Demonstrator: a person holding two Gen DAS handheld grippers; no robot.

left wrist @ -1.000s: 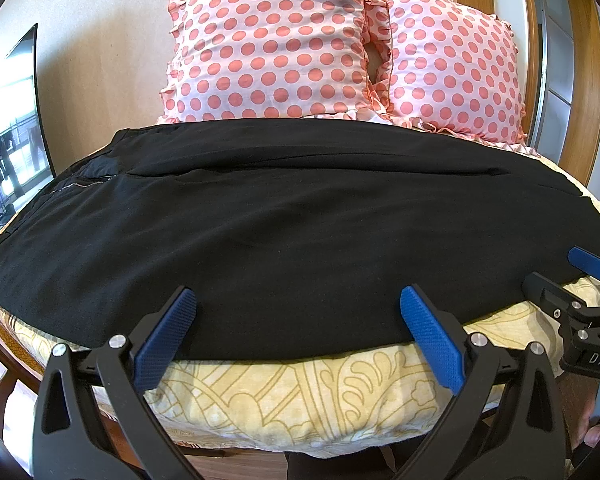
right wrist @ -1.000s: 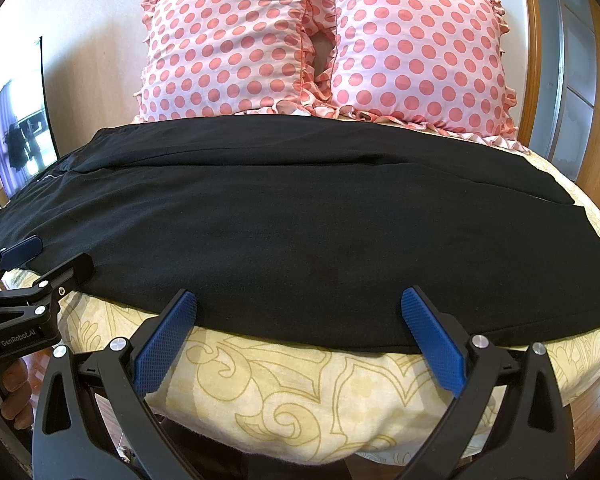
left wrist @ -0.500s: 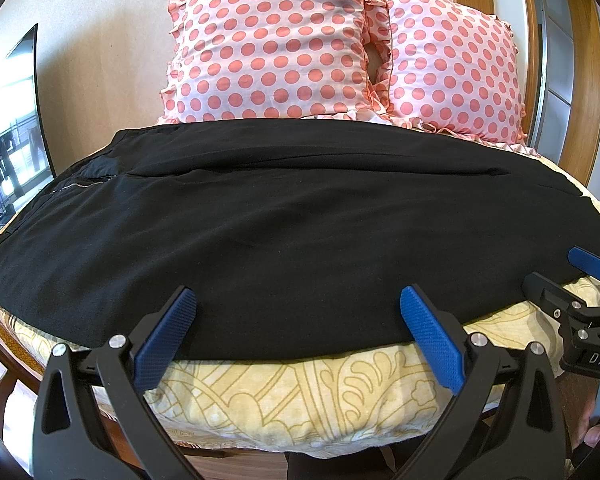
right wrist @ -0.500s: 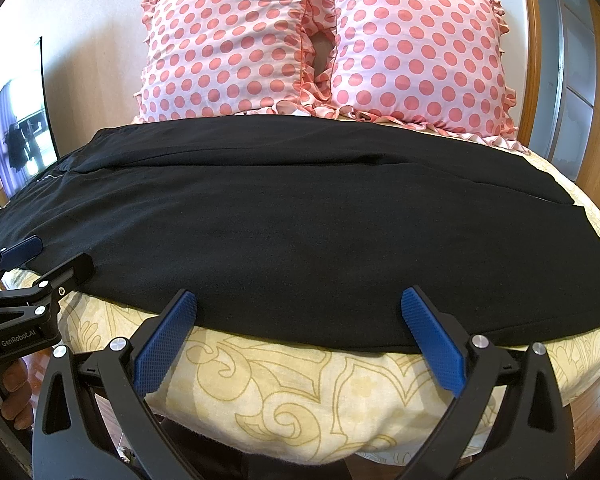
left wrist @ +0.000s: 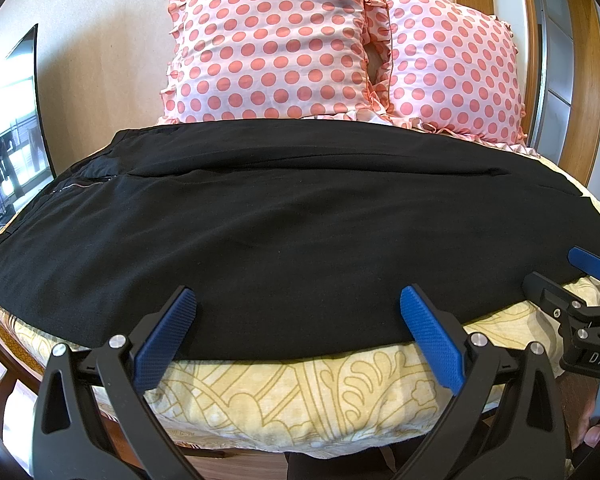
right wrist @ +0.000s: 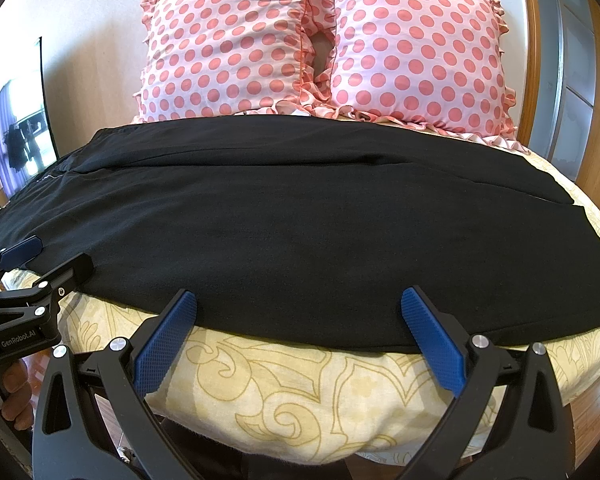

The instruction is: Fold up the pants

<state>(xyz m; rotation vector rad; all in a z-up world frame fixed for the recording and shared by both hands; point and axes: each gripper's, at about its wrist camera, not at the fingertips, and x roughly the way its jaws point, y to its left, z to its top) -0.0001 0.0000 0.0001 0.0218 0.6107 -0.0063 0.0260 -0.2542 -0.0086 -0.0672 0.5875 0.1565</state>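
Black pants [left wrist: 300,232] lie spread flat across the bed, waist end to the left with a zip showing, legs running to the right; they also fill the right wrist view [right wrist: 300,228]. My left gripper [left wrist: 298,312] is open and empty, hovering at the near edge of the pants. My right gripper [right wrist: 298,312] is open and empty at the same near edge, further right. The right gripper also shows at the right edge of the left wrist view [left wrist: 564,276], open. The left gripper shows at the left edge of the right wrist view [right wrist: 48,258], open.
A yellow patterned bedspread [left wrist: 300,396] covers the bed and hangs over its near edge [right wrist: 300,392]. Two pink polka-dot pillows [left wrist: 276,44] [right wrist: 416,56] stand against the headboard. A dark screen [left wrist: 8,140] stands at left, wooden door frames [left wrist: 580,80] at right.
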